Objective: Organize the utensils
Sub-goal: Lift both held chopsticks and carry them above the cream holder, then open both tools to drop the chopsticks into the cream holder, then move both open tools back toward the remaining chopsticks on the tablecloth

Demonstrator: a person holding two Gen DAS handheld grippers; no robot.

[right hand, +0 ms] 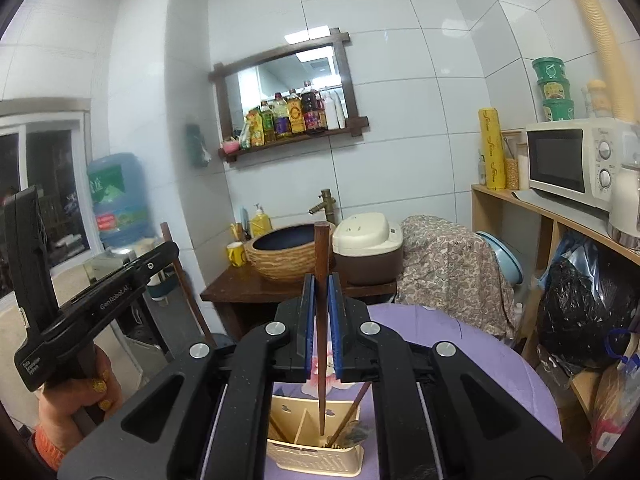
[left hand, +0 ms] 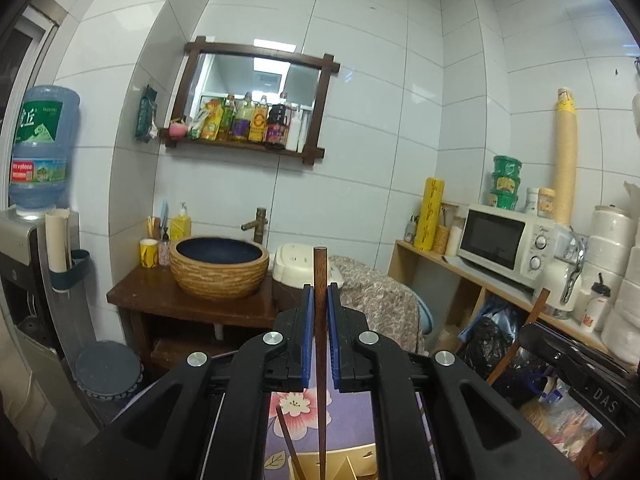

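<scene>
In the left wrist view, my left gripper [left hand: 320, 292] is shut on a brown wooden chopstick [left hand: 320, 272] that stands upright between the blue pads. Its lower end hangs over the cream utensil holder [left hand: 348, 466], where another chopstick [left hand: 287, 438] leans. My right gripper [right hand: 321, 282] is likewise shut on an upright chopstick [right hand: 321, 252]. That chopstick's tip reaches the opening of the slotted cream holder [right hand: 316, 458], whose right compartment holds several utensils [right hand: 348, 428]. Each gripper shows in the other's view: the right gripper [left hand: 528, 330] and the left gripper [right hand: 172, 248].
The holder stands on a round table with a purple floral cloth [right hand: 480, 360]. Behind it are a wooden stand with a basin sink [left hand: 219, 266], a rice cooker [right hand: 366, 240] and a water dispenser [left hand: 40, 152]. A shelf with a microwave [right hand: 568, 160] is on the right. A person's hand [right hand: 80, 396] grips the left tool.
</scene>
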